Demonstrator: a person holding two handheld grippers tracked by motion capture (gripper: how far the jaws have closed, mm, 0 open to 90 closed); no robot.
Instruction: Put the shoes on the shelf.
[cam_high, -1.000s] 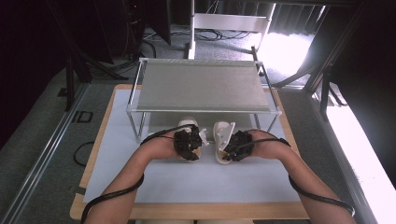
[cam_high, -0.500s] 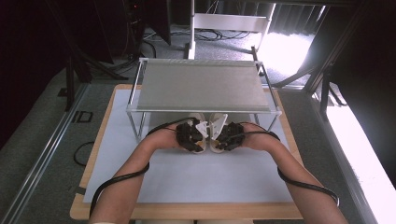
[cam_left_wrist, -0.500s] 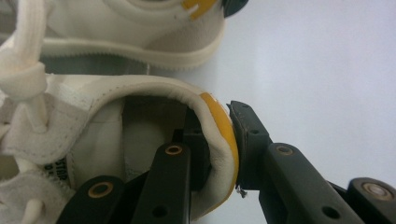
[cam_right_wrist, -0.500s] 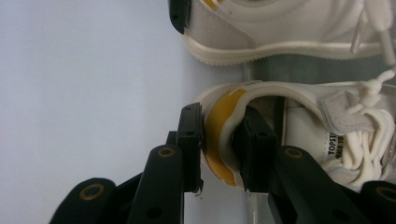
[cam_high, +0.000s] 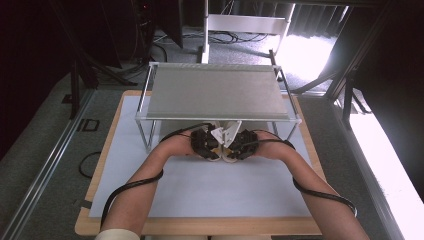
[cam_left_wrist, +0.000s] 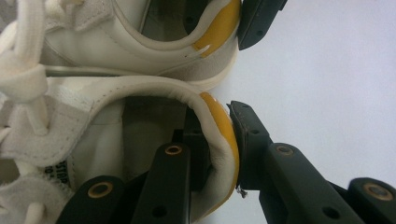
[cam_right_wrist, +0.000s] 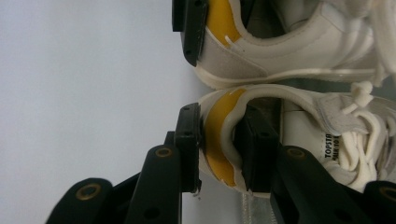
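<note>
Left tool (cam_left_wrist: 219, 154) pinches the yellow heel of one white shoe (cam_left_wrist: 116, 140); right tool (cam_right_wrist: 219, 144) pinches the heel of the other white shoe (cam_right_wrist: 299, 126). Both forearms reach forward, hands meeting at the metal rack's (cam_high: 215, 92) front edge on the white surface (cam_high: 210, 190).

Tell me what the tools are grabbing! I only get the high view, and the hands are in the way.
Observer: The left tool is shut on the yellow heel of a white shoe, one jaw inside the shoe and one outside.
Operator: And the other one?
Observer: The right tool pinches a second white shoe the same way, by its yellow heel.
Operator: Are the shoes tied?
Observer: On the second white shoe, the white laces show a knot.
</note>
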